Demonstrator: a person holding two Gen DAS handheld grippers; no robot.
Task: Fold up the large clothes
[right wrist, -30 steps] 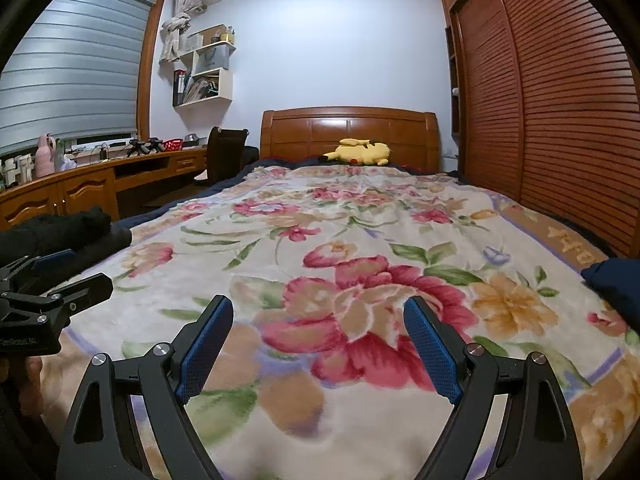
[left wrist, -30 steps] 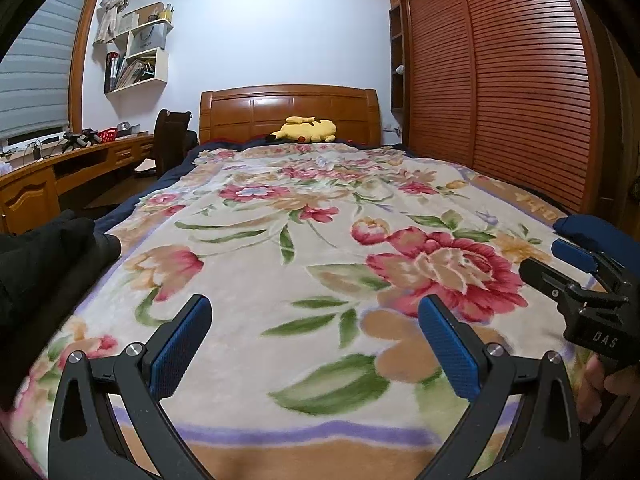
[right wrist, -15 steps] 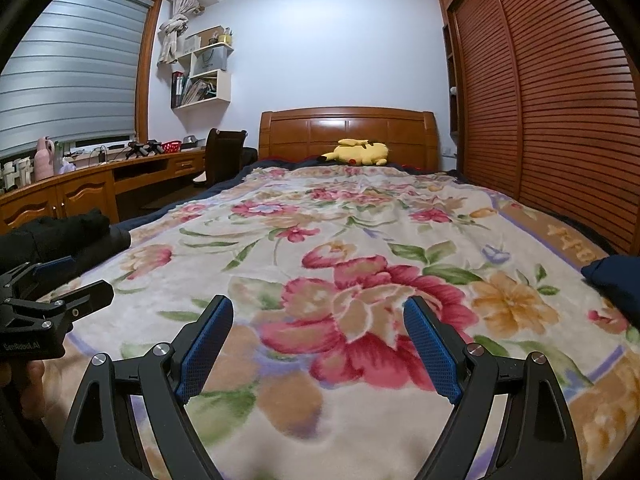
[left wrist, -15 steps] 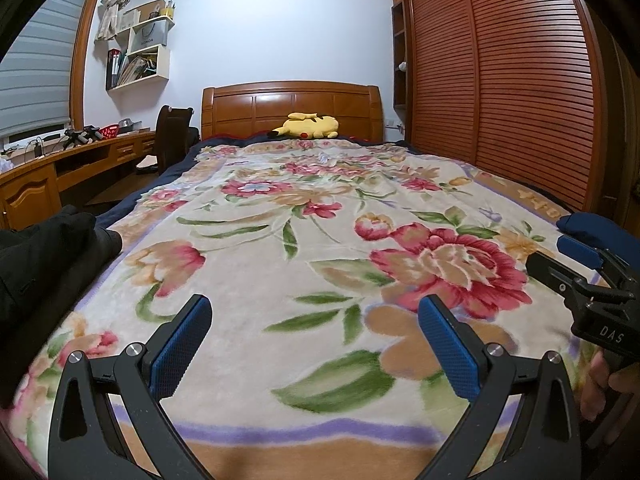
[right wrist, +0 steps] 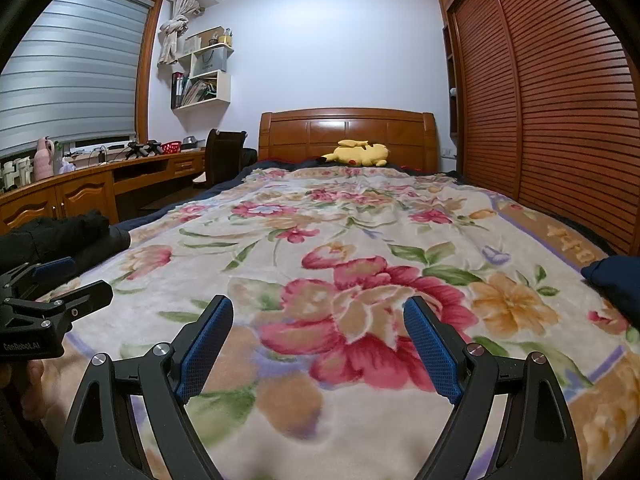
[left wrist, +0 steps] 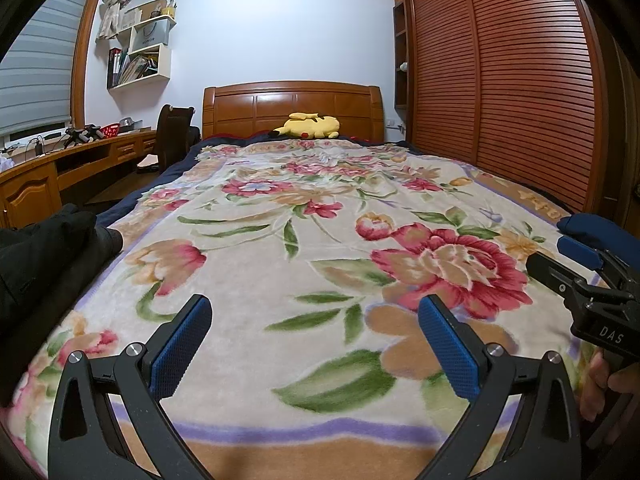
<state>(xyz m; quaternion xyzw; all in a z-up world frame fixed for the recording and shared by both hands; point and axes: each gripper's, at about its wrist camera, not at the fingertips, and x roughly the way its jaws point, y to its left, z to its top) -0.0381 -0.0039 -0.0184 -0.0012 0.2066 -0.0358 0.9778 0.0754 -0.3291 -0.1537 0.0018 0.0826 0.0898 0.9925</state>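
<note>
The left gripper (left wrist: 314, 340) has its blue pads spread wide with nothing between them, poised over the near end of the floral blanket (left wrist: 320, 240). The right gripper (right wrist: 318, 340) is equally wide apart and empty, beside it on the right. Neither touches any cloth. The clothes lie off to the sides: a black garment (left wrist: 44, 252) heaped at the near left edge of the bed, and a dark blue garment (right wrist: 616, 276) at the near right edge, only partly in view, so it may be folded already. From here, a reach for the black heap could pinch the plush blanket along with it, dragging the cover. A blind grab into the bunched mass could also catch several layers, leaving the garment twisted.
</note>
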